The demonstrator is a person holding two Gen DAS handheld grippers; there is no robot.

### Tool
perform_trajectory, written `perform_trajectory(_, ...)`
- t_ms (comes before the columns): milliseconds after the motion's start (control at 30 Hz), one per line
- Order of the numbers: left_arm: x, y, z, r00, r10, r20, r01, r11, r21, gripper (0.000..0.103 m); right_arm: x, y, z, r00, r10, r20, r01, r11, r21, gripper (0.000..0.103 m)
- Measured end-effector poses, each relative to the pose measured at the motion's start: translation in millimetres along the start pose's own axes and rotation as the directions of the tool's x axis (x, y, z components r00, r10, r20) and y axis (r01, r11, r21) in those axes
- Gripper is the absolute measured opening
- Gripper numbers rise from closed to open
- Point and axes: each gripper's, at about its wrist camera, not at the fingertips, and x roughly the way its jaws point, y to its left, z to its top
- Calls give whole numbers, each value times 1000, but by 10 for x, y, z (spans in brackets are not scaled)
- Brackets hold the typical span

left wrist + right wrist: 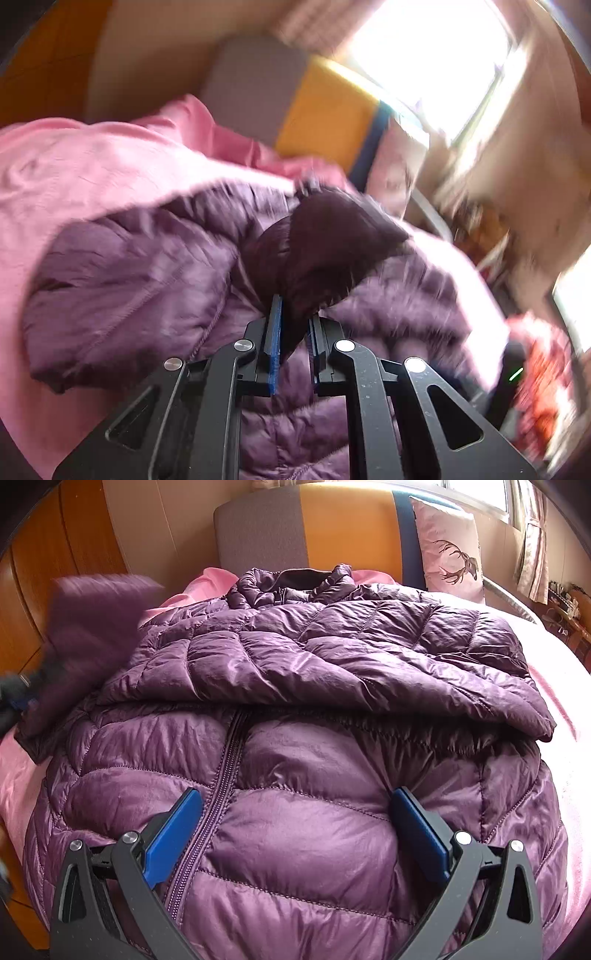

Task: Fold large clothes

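Purple jacket [332, 686] sleeve [325, 243] clenched in left jaws, right jaws spread wide above its front.

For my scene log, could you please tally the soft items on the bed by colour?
Purple: 1, the quilted jacket
Pink: 1, the bedspread under it
Pale pink with a deer print: 1, the pillow against the headboard
Total: 3
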Motion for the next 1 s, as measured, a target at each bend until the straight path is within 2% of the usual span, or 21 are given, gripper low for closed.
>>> perform_trajectory(133,198,-119,-188,998,12,-69,-8,998,60,24,-56,-51,51,999,45,-7,-45,999,29,101)
perform_trajectory(233,149,-59,-265,998,-2,-64,6,998,60,31,-168,-68,120,995,103,14,-104,992,75,93)
perform_trajectory(300,129,-11,-274,998,-11,-54,14,999,50,40,-258,-16,186,989,142,47,-146,986,84,91)
perform_trajectory(367,137,43,-286,999,-14,-49,16,999,40,46,-317,73,268,977,204,70,-210,973,95,90)
perform_trajectory(533,134,61,-298,999,-16,-43,18,999,36,47,-191,281,518,923,383,39,-385,910,154,90)
perform_trajectory(600,83,54,-318,999,-23,-32,24,999,43,59,-49,392,602,918,397,-1,-392,906,159,91)
perform_trajectory(667,7,63,-342,999,-34,-11,34,999,34,74,70,521,661,901,432,-41,-421,894,155,88)
perform_trajectory(767,-128,86,-395,999,-39,12,38,999,19,75,217,745,717,899,427,-99,-414,901,127,76)
perform_trajectory(867,-284,125,-478,999,-41,31,41,999,2,75,353,906,731,912,384,-144,-373,923,97,68)
perform_trajectory(900,-324,141,-512,999,-41,32,41,999,0,75,385,951,723,918,365,-154,-356,931,82,58)
perform_trajectory(933,-375,162,-559,999,-43,32,44,999,-6,75,404,979,710,921,354,-162,-347,935,68,43)
perform_trajectory(967,-407,176,-599,998,-49,29,49,999,-11,75,393,1023,701,918,356,-173,-352,935,54,34)
perform_trajectory(1000,-429,189,-637,998,-54,24,55,998,-18,75,359,1056,707,915,363,-177,-362,931,38,20)
